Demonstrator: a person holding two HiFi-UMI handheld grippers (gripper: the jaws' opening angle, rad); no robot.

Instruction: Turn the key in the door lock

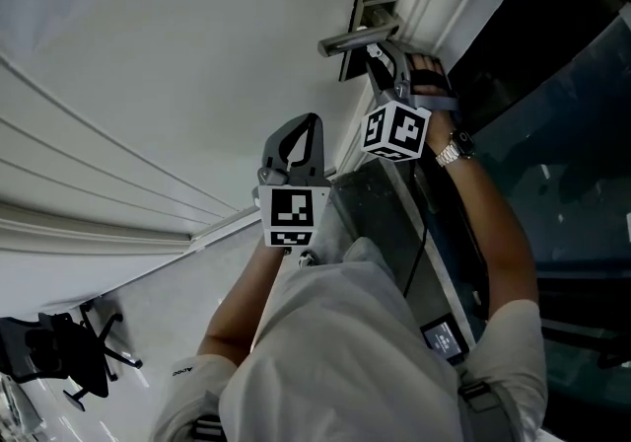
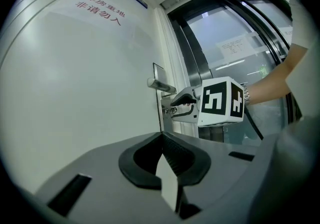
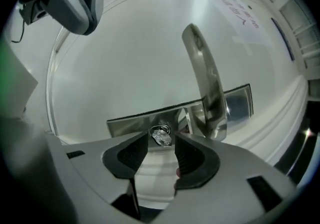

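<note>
ok, key [image 3: 160,134] is small, shiny metal, sitting in the keyhole of a brushed steel lock plate [image 3: 129,125] on the door [image 1: 197,65]; it lies right between the tips of the right gripper [image 3: 161,141], whose jaws stand wide apart, ribbed black pads on either side with a gap showing, nothing gripped; left gripper [image 2: 160,138] hangs back from the door, to the left of the lock, ribbed pads closed tip to tip, empty; both gripper bodies are smooth grey plastic with a black-and-white marker cube [image 1: 396,129]; lever handle [image 3: 205,88] is polished metal, long and flat, beside the key on the same plate; door is smooth matte white with raised curved mouldings and red characters [image 2: 99,10]; dark glass panel [image 2: 235,43] in a metal frame just right of the door; pale glossy floor [image 1: 148,331]; black office chair [image 1: 69,356] well apart on the left; only the right gripper view shows the key and keyhole; head view alone shows the chair, the floor and the metal watch [image 1: 455,149] on the right wrist; left gripper view shows the right gripper from the side at the lock, just under the handle
</note>
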